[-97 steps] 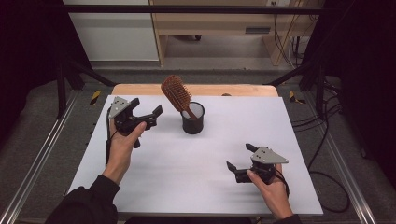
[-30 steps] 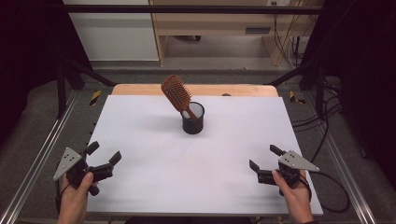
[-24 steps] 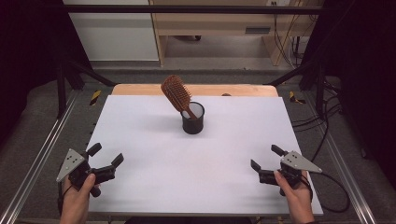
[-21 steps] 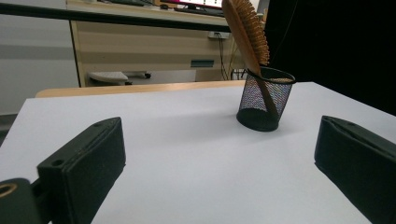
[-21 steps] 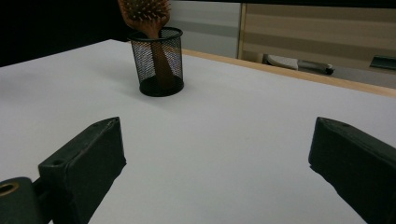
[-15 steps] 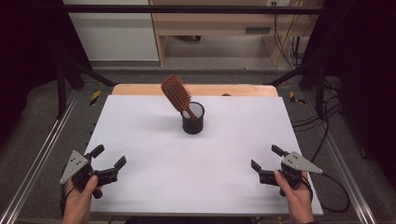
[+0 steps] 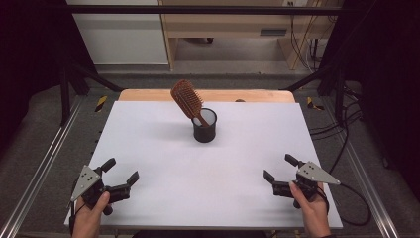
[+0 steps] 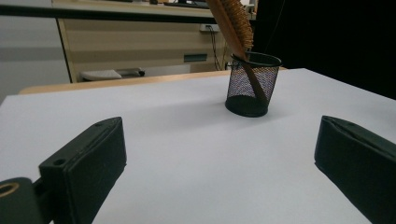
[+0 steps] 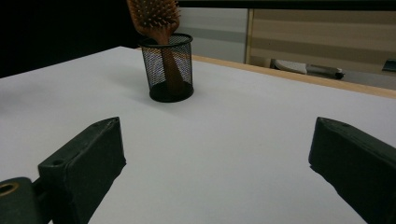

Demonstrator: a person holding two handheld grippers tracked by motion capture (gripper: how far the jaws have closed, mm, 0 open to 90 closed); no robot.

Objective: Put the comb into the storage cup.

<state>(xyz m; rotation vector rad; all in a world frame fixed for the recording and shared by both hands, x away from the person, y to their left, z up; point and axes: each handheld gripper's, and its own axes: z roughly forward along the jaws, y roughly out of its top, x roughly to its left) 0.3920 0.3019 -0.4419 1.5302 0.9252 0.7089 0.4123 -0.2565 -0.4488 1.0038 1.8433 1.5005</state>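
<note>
A wooden hairbrush [image 7: 186, 99] stands handle-down in a black mesh cup [image 7: 204, 126] at the far middle of the white table [image 7: 148, 144], leaning to the left. The same hairbrush [image 8: 231, 21] and cup [image 8: 250, 84] appear in the left gripper view, and the hairbrush [image 9: 156, 18] and cup [image 9: 168, 67] in the right gripper view. My left gripper [image 7: 120, 171] rests open at the near left corner, holding nothing. At the near right my right gripper [image 7: 280, 167] is open and holds nothing. Both point toward the cup from a distance.
A wooden strip [image 7: 148, 95] runs along the table's far edge. Metal rails [image 7: 44, 163] flank the table. Cables [image 7: 346, 134] lie on the floor at the right. A cabinet and bench [image 7: 233, 25] stand beyond the table.
My left gripper came away from beside the cup to the near left corner, then crept slightly right. The right gripper moved a little toward the near right edge. The brush stayed in the cup.
</note>
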